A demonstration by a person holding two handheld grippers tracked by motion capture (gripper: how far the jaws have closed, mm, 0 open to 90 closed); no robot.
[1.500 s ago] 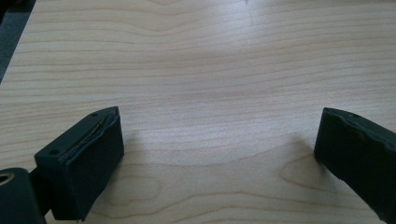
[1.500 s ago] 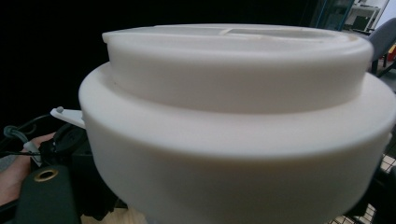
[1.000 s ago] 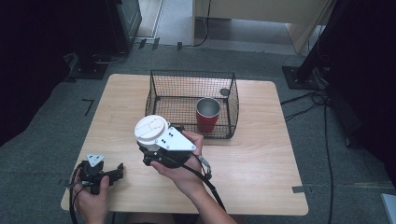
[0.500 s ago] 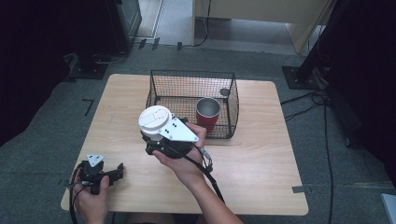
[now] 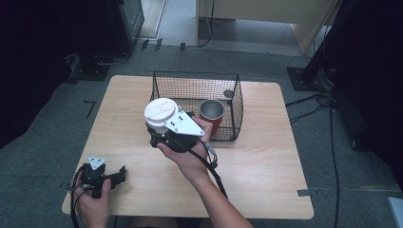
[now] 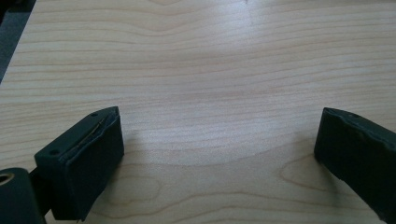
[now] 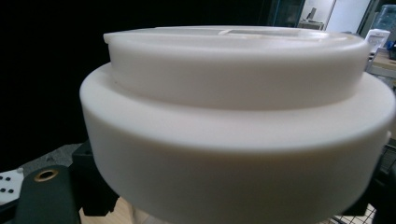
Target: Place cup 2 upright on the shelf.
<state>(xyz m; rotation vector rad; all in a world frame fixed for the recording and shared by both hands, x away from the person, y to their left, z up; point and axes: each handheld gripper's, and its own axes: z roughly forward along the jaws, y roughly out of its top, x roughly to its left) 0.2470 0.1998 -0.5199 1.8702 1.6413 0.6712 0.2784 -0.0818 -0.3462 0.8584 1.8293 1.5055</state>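
Observation:
A white cup with a white lid (image 5: pixel 160 111) is held upright above the wooden table (image 5: pixel 266 166), and my right gripper (image 5: pixel 159 132) is shut on it just below the lid. Its lid (image 7: pixel 238 126) looms very close in the right gripper view. The cup hangs at the front left corner of a black wire basket (image 5: pixel 237 102). Inside the basket stands a red cup (image 5: pixel 211 114) with a metal-looking rim. My left gripper (image 5: pixel 119 175) rests low at the table's front left; its jaws (image 6: pixel 219 154) stand wide open over bare wood.
A small dark round thing (image 5: pixel 228 93) sits near the basket's far right wall. Dark equipment stands and cables lie on the grey floor around the table. The person's right forearm reaches in from the bottom edge.
The right hand has carried the white cup away from the person and a little right, closer to the basket. The left gripper has stayed put.

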